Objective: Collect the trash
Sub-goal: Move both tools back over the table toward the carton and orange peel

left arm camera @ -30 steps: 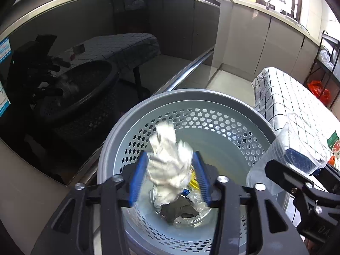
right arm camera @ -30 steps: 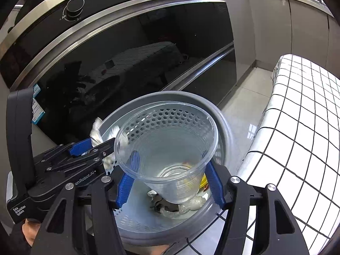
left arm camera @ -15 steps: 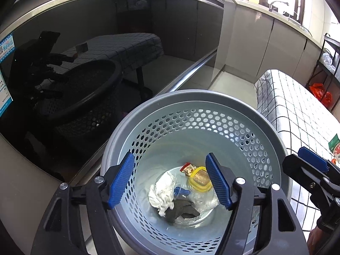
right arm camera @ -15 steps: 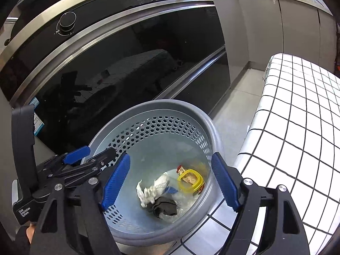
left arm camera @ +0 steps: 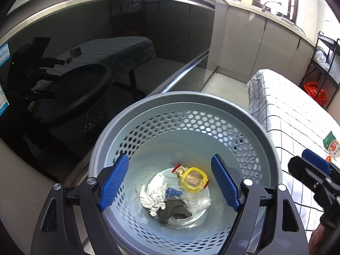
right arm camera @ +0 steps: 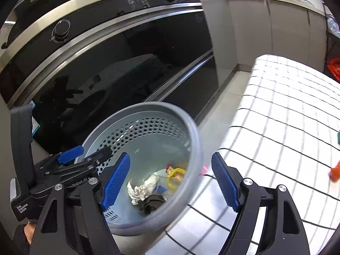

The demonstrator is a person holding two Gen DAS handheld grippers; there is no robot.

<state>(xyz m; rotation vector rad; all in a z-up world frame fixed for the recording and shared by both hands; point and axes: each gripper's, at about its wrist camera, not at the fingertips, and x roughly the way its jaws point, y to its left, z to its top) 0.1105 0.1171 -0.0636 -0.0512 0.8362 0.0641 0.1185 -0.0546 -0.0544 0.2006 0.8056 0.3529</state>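
Where it lies at the bottom of the grey perforated basket, the trash comprises: crumpled white tissue, clear plastic cup on its side, yellow-rimmed lid, dark scrap (kind unclear). Left gripper: over the basket, jaws opening, nothing between them. Right gripper: above the basket's right rim, jaws apart and empty. Checked worktop: just right of the basket. Black oven door: behind the basket.
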